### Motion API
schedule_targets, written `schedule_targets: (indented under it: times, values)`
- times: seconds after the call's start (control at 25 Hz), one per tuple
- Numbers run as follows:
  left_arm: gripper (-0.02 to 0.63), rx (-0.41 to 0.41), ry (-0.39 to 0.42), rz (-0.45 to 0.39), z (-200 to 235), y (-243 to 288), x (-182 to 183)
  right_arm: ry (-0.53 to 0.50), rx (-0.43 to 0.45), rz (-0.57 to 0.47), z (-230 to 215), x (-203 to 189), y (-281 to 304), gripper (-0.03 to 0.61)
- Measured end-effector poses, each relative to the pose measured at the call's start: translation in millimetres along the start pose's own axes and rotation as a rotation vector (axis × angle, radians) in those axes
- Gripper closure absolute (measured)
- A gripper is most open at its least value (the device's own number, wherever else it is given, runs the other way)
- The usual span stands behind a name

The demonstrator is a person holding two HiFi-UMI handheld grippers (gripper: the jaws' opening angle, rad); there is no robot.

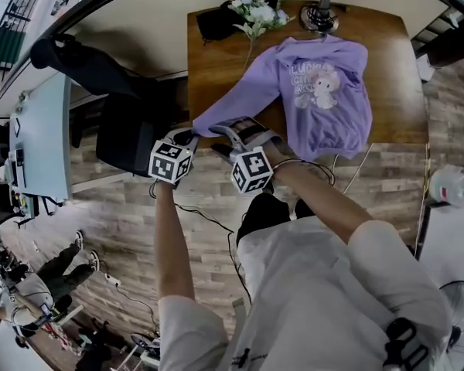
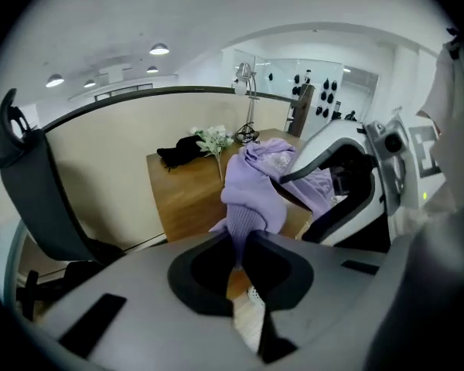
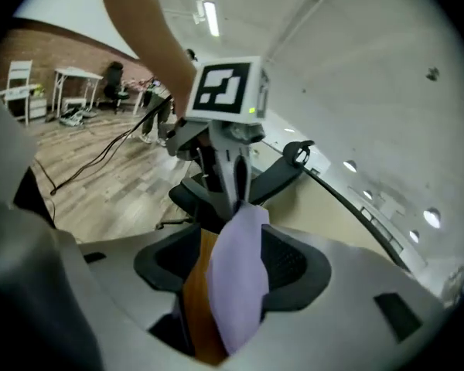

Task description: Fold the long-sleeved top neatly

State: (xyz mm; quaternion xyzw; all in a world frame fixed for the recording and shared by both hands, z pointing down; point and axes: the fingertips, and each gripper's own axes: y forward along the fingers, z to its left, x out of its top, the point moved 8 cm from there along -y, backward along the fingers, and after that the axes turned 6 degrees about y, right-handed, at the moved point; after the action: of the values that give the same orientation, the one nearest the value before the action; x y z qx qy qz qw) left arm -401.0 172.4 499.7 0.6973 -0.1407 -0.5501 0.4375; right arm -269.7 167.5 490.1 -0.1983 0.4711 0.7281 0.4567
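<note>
Table [image 1: 216,60] far edge: one flowers spray [image 1: 255,14], one black cloth [image 1: 215,23], one metal stand [image 1: 319,18]. One black chair [image 1: 127,130] left of table. One top [image 1: 325,91], lilac, cartoon print up, flat at right. Sleeve [image 1: 232,107] stretches to near-left edge. Left gripper [image 2: 241,242] pinched tight on ribbed cuff [image 2: 243,222]. Right gripper [image 3: 233,247] wide, sleeve loose between.
</note>
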Motion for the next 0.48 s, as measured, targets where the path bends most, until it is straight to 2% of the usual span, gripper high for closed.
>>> schedule_targets:
  times: [0.08,0.16,0.2,0.24,0.32,0.4,0.48]
  values:
    - [0.58,-0.037,0.027,0.019,14.8,-2.8,3.8,-0.119,-0.008,0.044,-3.7,12.8,26.9,0.279]
    - [0.58,-0.083,0.069,0.027,25.4,-4.1,7.7,-0.195,-0.027,0.093,-8.7,15.3,49.2,0.285]
    - [0.58,-0.103,0.086,0.019,31.0,-5.6,10.7,-0.209,-0.033,0.115,-12.8,15.0,59.5,0.311]
    - [0.578,-0.116,0.097,0.008,37.6,-8.0,13.4,-0.202,-0.041,0.134,-18.6,15.0,69.0,0.34]
    - [0.571,-0.11,0.114,-0.016,51.5,-15.9,15.6,-0.135,-0.068,0.159,-33.7,16.0,83.9,0.501]
    - [0.554,-0.07,0.101,-0.069,64.8,-26.3,14.4,-0.032,-0.096,0.179,-49.5,15.1,93.7,0.522]
    - [0.546,-0.024,0.047,-0.147,76.7,-35.2,11.7,0.059,-0.128,0.192,-65.1,12.6,99.3,0.523]
